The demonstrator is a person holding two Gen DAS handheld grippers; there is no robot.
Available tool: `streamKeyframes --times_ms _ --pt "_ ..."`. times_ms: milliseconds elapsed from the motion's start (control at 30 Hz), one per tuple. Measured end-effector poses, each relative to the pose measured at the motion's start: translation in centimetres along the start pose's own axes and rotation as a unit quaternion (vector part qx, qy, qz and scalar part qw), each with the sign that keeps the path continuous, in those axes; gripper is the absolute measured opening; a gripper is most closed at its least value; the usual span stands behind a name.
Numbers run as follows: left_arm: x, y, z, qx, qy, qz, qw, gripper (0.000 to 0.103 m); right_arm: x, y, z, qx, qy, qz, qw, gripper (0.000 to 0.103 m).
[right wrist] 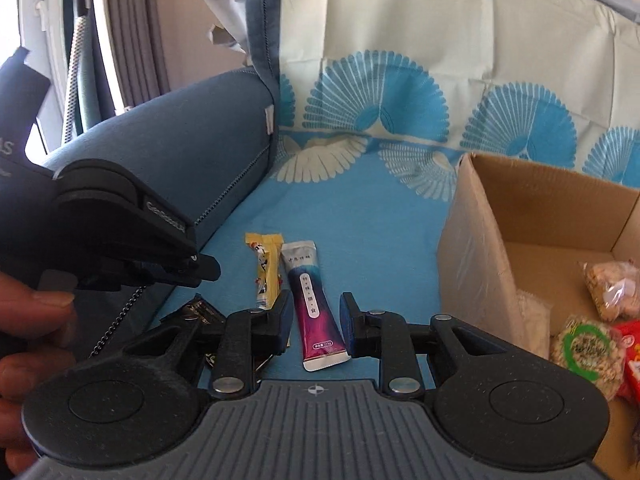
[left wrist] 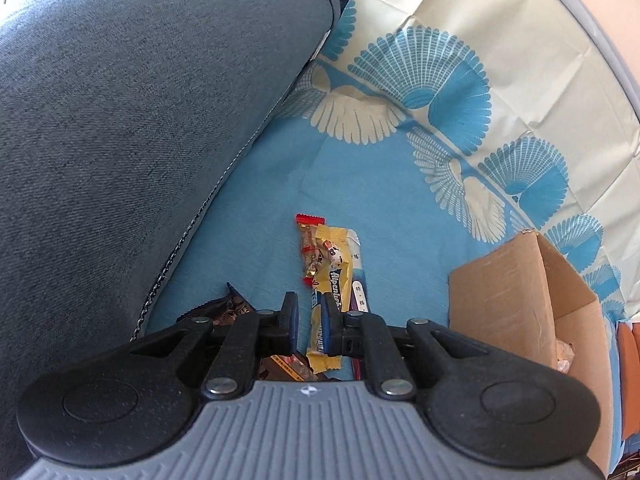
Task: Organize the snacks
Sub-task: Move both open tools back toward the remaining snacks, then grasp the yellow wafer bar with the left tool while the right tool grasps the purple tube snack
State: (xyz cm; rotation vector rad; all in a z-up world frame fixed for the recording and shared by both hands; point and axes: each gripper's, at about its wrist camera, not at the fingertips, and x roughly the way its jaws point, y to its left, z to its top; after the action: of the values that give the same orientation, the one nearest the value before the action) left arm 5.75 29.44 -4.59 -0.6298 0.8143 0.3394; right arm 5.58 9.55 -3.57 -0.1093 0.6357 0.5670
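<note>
A yellow candy bar (left wrist: 334, 280) (right wrist: 264, 268) and a white-and-purple sachet (left wrist: 359, 280) (right wrist: 314, 304) lie side by side on the blue patterned cloth (left wrist: 360, 184), with a red-brown bar (left wrist: 309, 246) just left of them. My left gripper (left wrist: 310, 310) hovers over the yellow bar's near end with its jaws shut and nothing held. It also shows in the right wrist view as the left gripper (right wrist: 208, 272), above the snacks. My right gripper (right wrist: 314, 314) is low over the sachet, its partly open fingers on either side of it. A thin strip of cloth shows at the left pad.
An open cardboard box (left wrist: 520, 288) (right wrist: 476, 240) stands to the right and holds a bag of nuts (right wrist: 612, 288), a green-labelled cracker pack (right wrist: 586, 350) and a red packet (right wrist: 630, 364). Dark wrappers (left wrist: 226, 308) (right wrist: 198, 312) lie by the blue sofa arm (left wrist: 120, 128). A hand (right wrist: 28, 320) is at the left.
</note>
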Motion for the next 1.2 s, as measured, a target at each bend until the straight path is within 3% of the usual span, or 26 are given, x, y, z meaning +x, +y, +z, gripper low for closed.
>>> streamKeyframes --times_ms 233,300,367,533,900,967,1200 --pt "1.8 -0.3 0.6 0.001 0.018 -0.019 0.9997 0.013 2.6 0.7 0.5 -0.009 0.013 -0.012 1.0 0.027" --pt "2.3 -0.4 0.6 -0.001 0.024 -0.028 0.9993 0.016 3.3 0.5 0.6 -0.007 0.017 -0.017 1.0 0.027" --pt "2.8 -0.5 0.6 -0.003 0.036 -0.042 0.9985 0.026 4.2 0.2 0.7 0.0 0.026 -0.018 0.999 0.027" --pt "3.5 -1.0 0.5 0.004 0.046 -0.044 0.998 0.033 6.3 -0.6 0.5 0.015 0.055 -0.018 0.998 0.027" --pt "5.9 -1.5 0.5 0.011 0.068 -0.031 0.9972 0.033 9.9 -0.4 -0.3 0.006 0.109 -0.012 0.994 0.031" --pt "6.2 -1.6 0.5 0.019 0.075 -0.029 0.9966 0.033 10.3 -0.1 -0.4 0.0 0.115 -0.011 0.993 0.036" --pt "7.2 -1.4 0.2 0.038 0.087 -0.016 0.9953 0.031 10.9 0.1 -0.7 -0.011 0.12 -0.01 0.993 0.037"
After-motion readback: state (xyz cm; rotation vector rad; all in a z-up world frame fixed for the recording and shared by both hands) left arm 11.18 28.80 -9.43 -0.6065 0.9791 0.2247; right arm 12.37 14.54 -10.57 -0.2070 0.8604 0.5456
